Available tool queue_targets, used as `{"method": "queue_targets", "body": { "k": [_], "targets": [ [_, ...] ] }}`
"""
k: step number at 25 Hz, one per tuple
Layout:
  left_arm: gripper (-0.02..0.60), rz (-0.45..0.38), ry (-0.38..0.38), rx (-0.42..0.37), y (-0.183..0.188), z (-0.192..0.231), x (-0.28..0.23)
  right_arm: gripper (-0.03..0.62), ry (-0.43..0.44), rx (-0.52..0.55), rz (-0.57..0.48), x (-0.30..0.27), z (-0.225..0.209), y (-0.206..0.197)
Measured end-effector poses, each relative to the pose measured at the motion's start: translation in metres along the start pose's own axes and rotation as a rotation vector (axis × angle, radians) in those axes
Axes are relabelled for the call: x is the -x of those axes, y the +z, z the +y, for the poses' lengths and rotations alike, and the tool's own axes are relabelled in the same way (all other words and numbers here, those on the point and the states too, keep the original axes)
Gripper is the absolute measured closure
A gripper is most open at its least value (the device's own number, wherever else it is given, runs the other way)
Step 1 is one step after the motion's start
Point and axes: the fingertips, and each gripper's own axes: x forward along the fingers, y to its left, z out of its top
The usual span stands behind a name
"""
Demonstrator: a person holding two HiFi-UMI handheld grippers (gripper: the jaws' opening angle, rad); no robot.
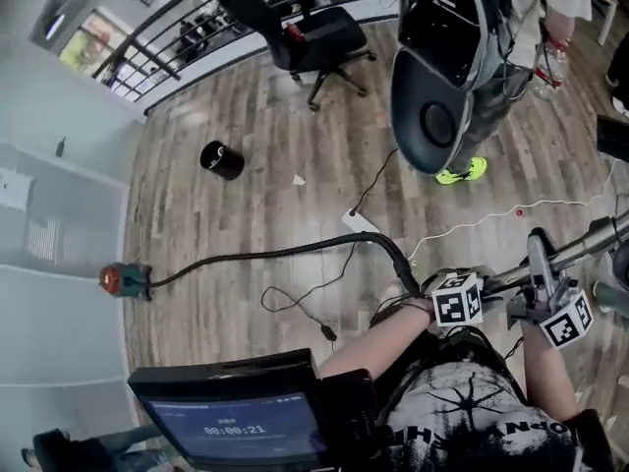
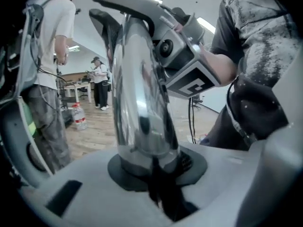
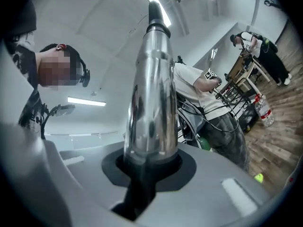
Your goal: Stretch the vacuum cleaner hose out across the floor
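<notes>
Two grippers on metal tube [image 2: 142,103], right gripper [image 3: 147,171] clamped, left gripper [image 2: 154,178] fingers opening around it; hose [image 1: 275,254] across open floor [image 1: 246,200] to wall [image 1: 59,264].

bare floor [image 1: 246,200] lies open at 10 to 11 o'clock around the black bin [image 1: 222,160]. an office chair [image 1: 319,39] blocks 12, a standing person [image 1: 496,91] 1 to 2; hose [image 1: 285,254] and power strip [image 1: 360,221] lie across the middle.

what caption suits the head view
Black hose stretched across the wood floor, metal tube at its near end
</notes>
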Motion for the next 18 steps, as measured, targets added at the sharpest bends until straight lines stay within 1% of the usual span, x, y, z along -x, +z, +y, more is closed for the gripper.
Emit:
{"method": "queue_targets", "body": {
  "k": [2, 3, 4, 6, 8, 11, 15, 18],
  "targets": [
    [0.488, -0.017, 0.120, 0.044, 0.000, 0.003, -0.008, 0.526, 0.028, -0.043, 0.025, 0.005, -0.008, -0.005],
    [0.488, -0.025, 0.158, 0.058, -0.003, 0.002, -0.009, 0.526, 0.033, -0.060, 0.030, 0.009, -0.010, -0.009],
    [0.488, -0.030, 0.184, 0.068, -0.006, 0.000, -0.011, 0.526, 0.037, -0.072, 0.035, 0.011, -0.011, -0.014],
    [0.488, -0.030, 0.205, 0.085, -0.014, -0.006, -0.017, 0.526, 0.033, -0.085, 0.050, 0.019, -0.013, -0.024],
    [0.491, -0.020, 0.204, 0.095, -0.019, -0.015, -0.027, 0.528, 0.008, -0.085, 0.065, 0.029, -0.017, -0.029],
    [0.491, -0.002, 0.154, 0.096, -0.025, -0.023, -0.042, 0.528, -0.061, -0.097, 0.052, 0.045, -0.033, -0.033],
    [0.486, 0.030, 0.074, 0.085, -0.039, -0.022, -0.062, 0.528, -0.180, -0.143, -0.001, 0.065, -0.072, -0.042],
    [0.472, 0.061, 0.061, 0.068, -0.047, -0.019, -0.084, 0.530, -0.276, -0.183, -0.037, 0.088, -0.105, -0.045]
  ]
}}
